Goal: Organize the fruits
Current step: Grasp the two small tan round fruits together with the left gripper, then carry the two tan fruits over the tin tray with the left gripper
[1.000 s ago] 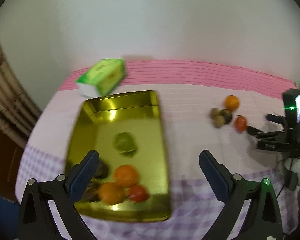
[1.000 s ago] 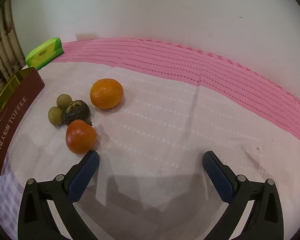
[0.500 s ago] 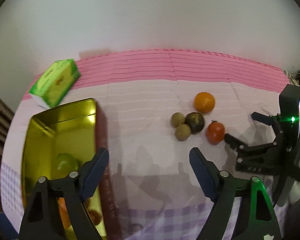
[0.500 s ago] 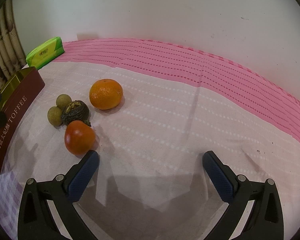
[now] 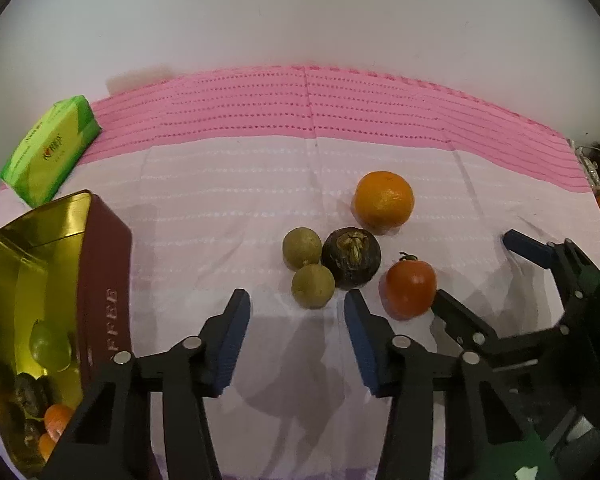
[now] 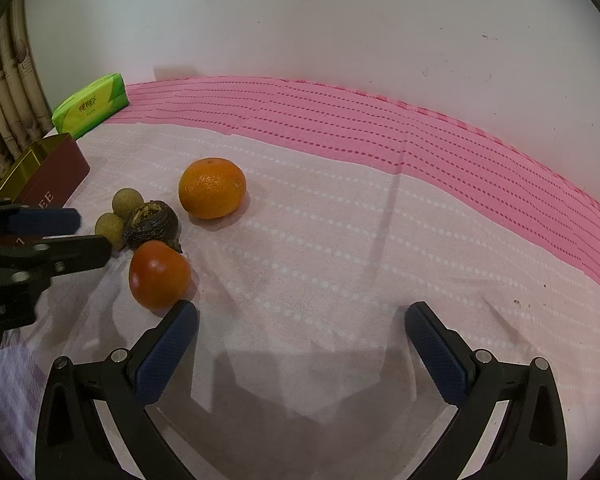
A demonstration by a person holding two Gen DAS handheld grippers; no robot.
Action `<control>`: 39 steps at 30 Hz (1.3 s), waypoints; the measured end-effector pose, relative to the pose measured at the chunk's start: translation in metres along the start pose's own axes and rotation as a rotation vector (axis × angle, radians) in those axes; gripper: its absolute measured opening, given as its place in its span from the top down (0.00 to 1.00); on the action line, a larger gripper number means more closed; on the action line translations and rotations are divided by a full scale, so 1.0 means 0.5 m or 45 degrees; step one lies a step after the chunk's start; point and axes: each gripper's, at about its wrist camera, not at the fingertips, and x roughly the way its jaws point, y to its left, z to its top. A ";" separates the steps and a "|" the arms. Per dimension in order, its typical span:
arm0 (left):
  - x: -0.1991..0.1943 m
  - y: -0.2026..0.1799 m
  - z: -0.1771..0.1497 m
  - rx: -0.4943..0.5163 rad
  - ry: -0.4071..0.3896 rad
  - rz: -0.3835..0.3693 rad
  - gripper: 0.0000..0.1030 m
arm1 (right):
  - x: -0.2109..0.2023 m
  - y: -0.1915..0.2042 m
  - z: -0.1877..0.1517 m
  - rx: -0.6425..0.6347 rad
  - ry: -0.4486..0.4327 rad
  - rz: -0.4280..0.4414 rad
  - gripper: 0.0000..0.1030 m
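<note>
Left gripper (image 5: 296,304): pitched steeply down, jaws just narrowed yet grasping nothing, the nearer green-brown fruit (image 5: 313,286) just ahead of the tips. Risk: that fruit touches its twin (image 5: 302,248) and the dark round fruit (image 5: 351,258), so an off-centre pinch could scatter them toward the tomato (image 5: 410,289) or orange (image 5: 384,199). Right gripper (image 6: 302,324): spread wide, empty, angled down beside the tomato; gold tin (image 5: 40,240), partly filled, at left.

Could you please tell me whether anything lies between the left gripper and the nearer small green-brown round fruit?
Nothing visible does. The left gripper, its jaws having just been closing with nothing between them, faces the nearer small green-brown round fruit across bare pink tablecloth.
</note>
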 end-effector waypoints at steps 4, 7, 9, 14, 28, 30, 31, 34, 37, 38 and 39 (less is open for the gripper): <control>0.012 0.000 0.014 -0.004 0.010 0.009 0.58 | 0.000 0.000 0.000 0.000 0.000 0.000 0.00; 0.019 -0.003 0.027 -0.004 0.017 0.008 0.60 | 0.000 0.000 0.000 0.000 0.000 0.000 0.00; 0.020 -0.003 0.030 0.001 0.024 0.014 0.67 | 0.000 0.000 -0.001 0.000 0.000 0.000 0.00; 0.013 0.007 0.026 0.020 0.033 0.008 0.80 | 0.000 0.000 0.000 0.000 0.000 0.001 0.00; -0.037 0.014 -0.029 0.062 0.051 0.017 0.80 | -0.001 0.000 0.000 0.000 0.000 0.001 0.00; -0.045 0.012 -0.035 0.074 0.048 0.024 0.80 | -0.001 0.000 0.000 0.000 0.000 0.001 0.00; -0.052 0.013 -0.040 0.071 0.045 0.026 0.80 | -0.001 0.000 0.000 0.000 0.000 0.001 0.00; -0.074 0.015 -0.048 0.056 0.037 0.012 0.80 | -0.001 0.000 0.000 0.000 0.000 0.001 0.00; -0.099 0.016 -0.050 0.057 0.012 0.008 0.80 | -0.001 0.000 0.000 0.000 0.000 0.001 0.00; -0.108 0.016 -0.052 0.059 0.004 0.008 0.80 | -0.001 0.000 0.000 0.000 0.000 0.001 0.00; -0.115 0.017 -0.054 0.051 -0.002 0.011 0.80 | -0.001 0.000 0.000 0.000 0.000 0.001 0.00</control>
